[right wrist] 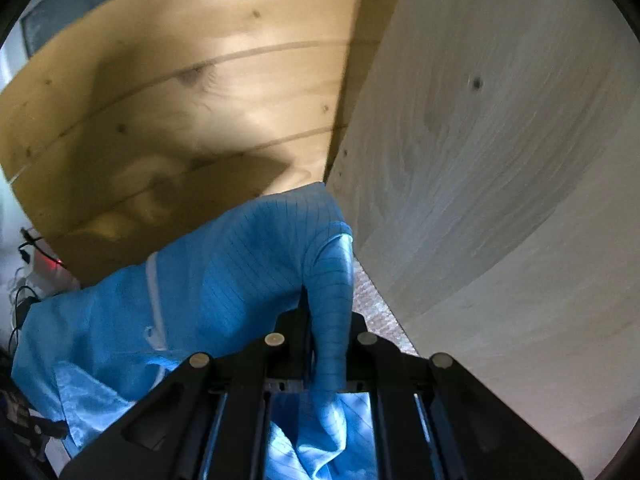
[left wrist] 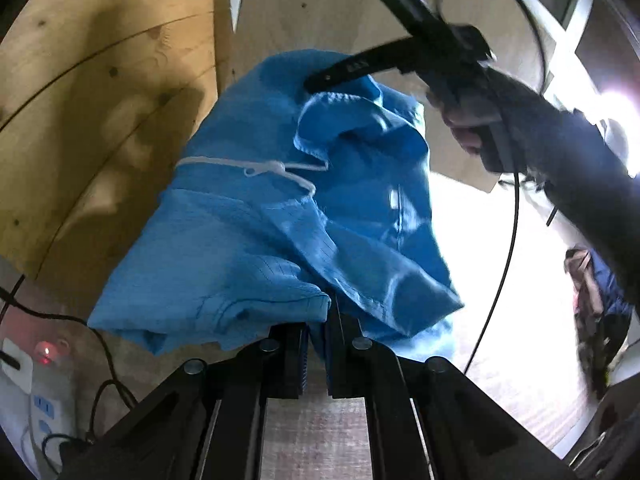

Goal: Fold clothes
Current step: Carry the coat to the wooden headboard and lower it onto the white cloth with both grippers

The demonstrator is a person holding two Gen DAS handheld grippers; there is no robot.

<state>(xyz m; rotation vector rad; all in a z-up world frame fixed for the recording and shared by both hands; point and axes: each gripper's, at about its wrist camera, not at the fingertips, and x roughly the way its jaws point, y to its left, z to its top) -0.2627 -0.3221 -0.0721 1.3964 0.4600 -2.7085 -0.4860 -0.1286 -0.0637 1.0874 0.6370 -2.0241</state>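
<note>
Cloth held up by both my grippers

Blue cloth hangs in the air, over the pale wood table. I hold it up high so it can drop straight and I can see its edges before I fold it. I think the folding has only just begun, because the cloth is bunched and wrinkled, not flat.

My left gripper has its two fingers squeezed nearly together on a bottom edge of the cloth. The cloth spreads up and away from that pinch. A white drawstring runs across the middle of it, so it may be a pair of pants, but I cannot tell for sure.

My right gripper is also closed tight, with a strip of the blue cloth caught between its fingers. More cloth falls down under it.

In the left view I see the right gripper up high on the other side of the cloth, with my hand wrapped around its handle. A black cable hangs from it. That arm reaches up and tilts down toward the top of the cloth.

A brown wood board stands behind the table.
</note>
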